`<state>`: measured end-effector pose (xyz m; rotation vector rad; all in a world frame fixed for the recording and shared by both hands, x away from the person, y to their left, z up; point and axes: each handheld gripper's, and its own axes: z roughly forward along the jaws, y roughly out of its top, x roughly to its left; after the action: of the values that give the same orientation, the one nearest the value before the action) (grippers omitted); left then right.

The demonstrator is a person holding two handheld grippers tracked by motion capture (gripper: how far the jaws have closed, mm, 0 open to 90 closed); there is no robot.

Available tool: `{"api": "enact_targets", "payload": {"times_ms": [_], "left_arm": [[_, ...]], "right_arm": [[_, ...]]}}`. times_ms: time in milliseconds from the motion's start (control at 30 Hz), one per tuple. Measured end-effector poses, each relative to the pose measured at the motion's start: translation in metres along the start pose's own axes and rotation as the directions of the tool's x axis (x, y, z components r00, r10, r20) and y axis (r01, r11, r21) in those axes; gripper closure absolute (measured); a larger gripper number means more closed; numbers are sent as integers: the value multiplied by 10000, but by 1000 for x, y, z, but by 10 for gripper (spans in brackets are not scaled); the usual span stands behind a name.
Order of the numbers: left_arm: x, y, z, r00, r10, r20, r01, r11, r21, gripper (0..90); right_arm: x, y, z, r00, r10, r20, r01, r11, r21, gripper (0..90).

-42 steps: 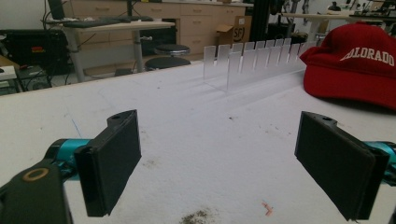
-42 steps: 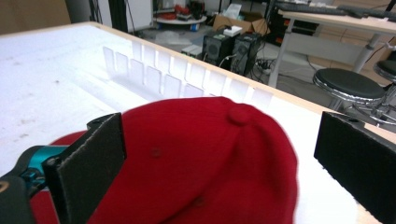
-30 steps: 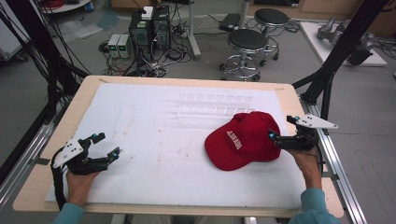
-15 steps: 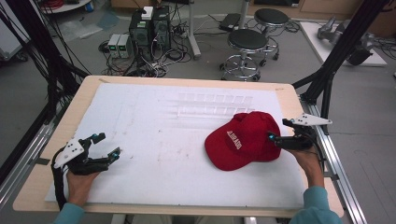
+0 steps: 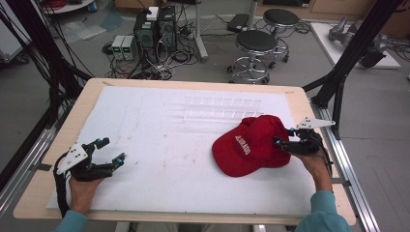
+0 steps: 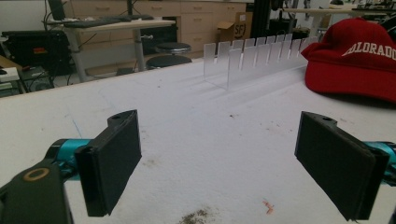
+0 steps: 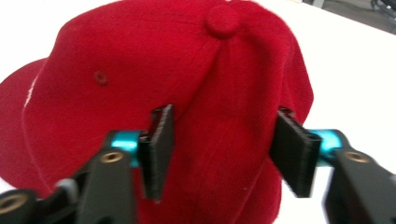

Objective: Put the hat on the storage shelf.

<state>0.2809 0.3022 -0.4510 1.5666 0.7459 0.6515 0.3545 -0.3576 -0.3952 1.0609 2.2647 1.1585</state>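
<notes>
A: Near edge first. What do you log for the left gripper [image 5: 112,151]?

B: I note it low over the white mat [image 5: 159,145] at the near left, jaws spread wide, nothing between them. In the left gripper view, bare mat lies between its pads [image 6: 114,161].

A: And the right gripper [image 7: 224,154]?

B: I see it released too, jaws parted on either side of the rear crown of the red cap [image 5: 251,145]; whether the pads touch the fabric I cannot tell. The cap sits on the mat at the right, brim toward the near-left.

A: Farther back?

B: A clear slotted rack [image 5: 222,108] behind the cap, then two stools [image 5: 258,46] on the floor.
</notes>
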Motion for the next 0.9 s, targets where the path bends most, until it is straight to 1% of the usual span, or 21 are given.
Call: {"api": "enact_targets", "payload": {"times_ms": [33,67,133,167,200,233,300,367,433,467,533,567,600,667,700,733,767,800,867,900], "left_arm": [[0,0,0,10000,-13,-10,13,10000,2,148],[0,0,0,10000,-15,-8,15,10000,-2,148],[0,0,0,10000,-15,-14,15,10000,3,148],[0,0,0,10000,-1,-3,1,10000,-2,148],[0,0,0,10000,2,-2,-2,10000,-5,148],[0,0,0,10000,24,0,-24,10000,9,148],[-1,0,0,10000,84,-10,-84,10000,44,148],[0,0,0,10000,50,-19,-50,10000,55,148],[0,0,0,10000,-6,-48,6,10000,48,149],[0,0,1,9999,-22,-105,23,10000,60,149],[-1,0,1,9999,17,-161,-15,9999,126,150],[-1,1,2,9998,75,-199,-71,9998,186,150],[-2,1,2,9997,107,-240,-102,9997,221,150],[-2,1,3,9997,103,-223,-96,9995,306,150],[-1,1,3,9997,69,-228,-63,9996,276,149],[0,1,3,9997,1,-247,7,9995,313,149],[1,1,3,9995,-174,-281,182,9995,266,148],[2,1,2,9993,-248,-268,255,9994,251,148],[3,1,2,9985,-471,-287,477,9987,201,147],[4,1,2,9981,-533,-299,539,9983,201,148]], "right_arm": [[1,0,1,10000,1,0,-1,10000,64,510],[1,1,1,9999,60,-125,-59,9999,135,566],[3,1,2,9999,93,-100,-90,9995,307,671],[4,2,2,9998,182,-99,-179,9992,348,718],[5,2,2,9994,305,-182,-298,9989,355,801],[5,2,2,9994,305,-182,-298,9989,355,801],[8,4,1,9993,360,-108,-356,9988,327,840],[10,5,-1,9995,322,-34,-321,9992,222,861],[14,7,-5,9990,435,-35,-435,9990,39,866],[14,7,-5,9990,435,-35,-435,9990,39,866],[16,8,-7,9986,528,-89,-529,9986,-42,866],[19,9,-10,9987,509,-70,-510,9986,-145,867],[19,9,-10,9987,509,-70,-510,9986,-145,867],[22,11,-13,9983,569,-146,-574,9978,-322,868],[24,12,-16,9976,663,-192,-671,9966,-476,868],[24,12,-16,9976,663,-192,-671,9966,-476,868],[27,16,-21,9979,594,-274,-613,9955,-729,869],[27,16,-21,9979,594,-274,-613,9955,-729,869],[31,22,-24,9982,493,-348,-521,9952,-826,869],[34,26,-25,9987,345,-380,-378,9952,-899,870]]}}
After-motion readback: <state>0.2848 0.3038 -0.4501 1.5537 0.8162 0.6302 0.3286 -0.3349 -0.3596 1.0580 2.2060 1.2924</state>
